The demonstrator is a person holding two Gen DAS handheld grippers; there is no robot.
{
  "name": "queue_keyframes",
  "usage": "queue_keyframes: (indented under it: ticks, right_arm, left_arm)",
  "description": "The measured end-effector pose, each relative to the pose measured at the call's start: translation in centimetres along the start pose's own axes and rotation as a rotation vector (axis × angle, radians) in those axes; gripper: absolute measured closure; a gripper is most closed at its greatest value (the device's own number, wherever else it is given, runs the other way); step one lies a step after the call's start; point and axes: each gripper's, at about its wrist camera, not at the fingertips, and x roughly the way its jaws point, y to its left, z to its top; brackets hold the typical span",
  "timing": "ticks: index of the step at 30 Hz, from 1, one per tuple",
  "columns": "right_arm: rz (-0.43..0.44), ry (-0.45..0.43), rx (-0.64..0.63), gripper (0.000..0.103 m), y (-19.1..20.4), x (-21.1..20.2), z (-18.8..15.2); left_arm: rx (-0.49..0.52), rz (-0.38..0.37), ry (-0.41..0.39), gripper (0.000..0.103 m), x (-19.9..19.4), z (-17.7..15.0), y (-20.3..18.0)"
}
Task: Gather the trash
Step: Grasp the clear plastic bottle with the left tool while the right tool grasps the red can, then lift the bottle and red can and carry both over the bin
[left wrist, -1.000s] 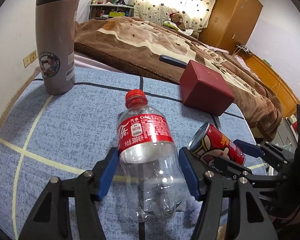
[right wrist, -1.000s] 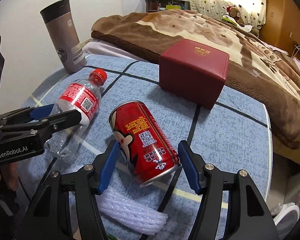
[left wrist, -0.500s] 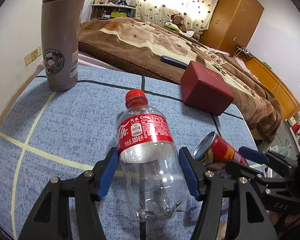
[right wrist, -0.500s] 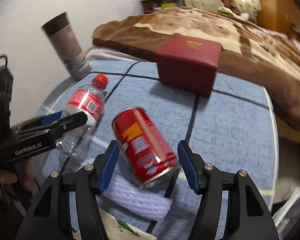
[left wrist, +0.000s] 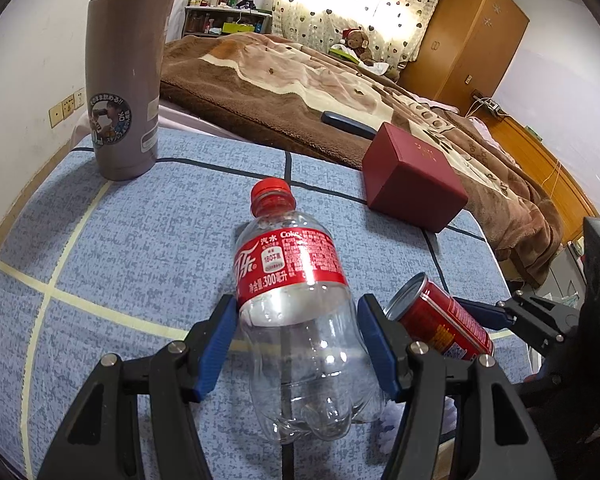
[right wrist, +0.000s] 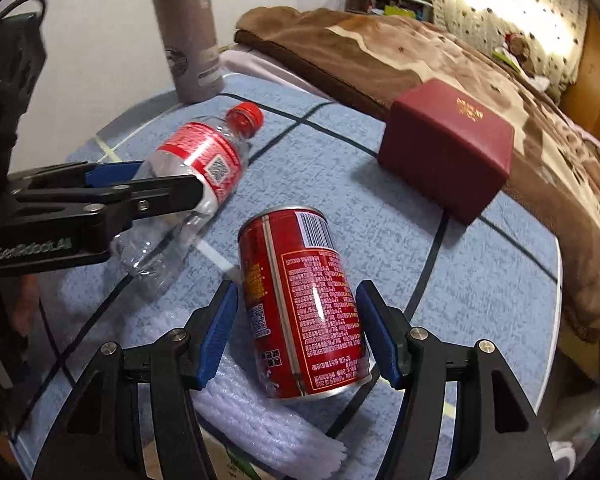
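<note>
The worktop (left wrist: pixel 112 240) is covered in blue speckled cloth crossed by dark and pale yellow lines, and it butts against a bed (left wrist: pixel 300 92) under a brown blanket. Behind the bed hang heart-print curtains (left wrist: pixel 352 12), with a wooden wardrobe (left wrist: pixel 472 40) at 2 o'clock and a white wall on the left.

In the left wrist view a grey flask (left wrist: pixel 128 76) stands upright at 10 o'clock, well apart from a dark red box (left wrist: pixel 414 184) at 2 o'clock near the worktop's bed-side edge. Bare cloth lies open between them. The right edge of the worktop curves away just past the box.

The left claw (left wrist: pixel 296 344) is clenched on the empty plastic bottle (left wrist: pixel 296 312), both blue pads pressing its clear lower body, red cap pointing away. The right claw (right wrist: pixel 296 332) grasps the red can (right wrist: pixel 300 304), which is tipped over white foam netting (right wrist: pixel 260 420) at the near edge. Bottle and can sit just beside each other.

Compared with 1 second ago, the can has rolled in the right claw: a barcode and fine print now face up where a cartoon picture and a square code showed. The bottle sits in the left claw as before.
</note>
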Motion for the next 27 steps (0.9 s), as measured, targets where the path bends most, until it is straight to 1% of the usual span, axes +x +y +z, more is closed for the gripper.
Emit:
queue_keyframes:
  ticks: [3,7,13,17,27]
  right_arm:
    - [0.006,-0.016,0.043,0.044,-0.7,-0.4,-0.2]
    - [0.011,-0.030,0.082,0.045,-1.1,-0.5,-0.6]
    - [0.027,-0.070,0.157,0.046,-1.9,-1.3,-1.1]
    - [0.019,-0.094,0.189,0.047,-2.2,-1.9,-1.4]
    - [-0.001,-0.118,0.244,0.048,-3.1,-3.0,-2.6]
  left_arm:
    - [0.002,0.002,-0.001,0.039,0.1,0.1,0.0]
    - [0.009,0.015,-0.010,0.039,0.1,-0.1,-0.4]
    - [0.021,0.014,-0.017,0.039,-0.4,-0.5,-0.8]
    - [0.030,0.012,-0.027,0.039,-1.2,-0.6,-1.2]
    - [0.044,0.005,-0.045,0.039,-3.1,-1.5,-2.4]
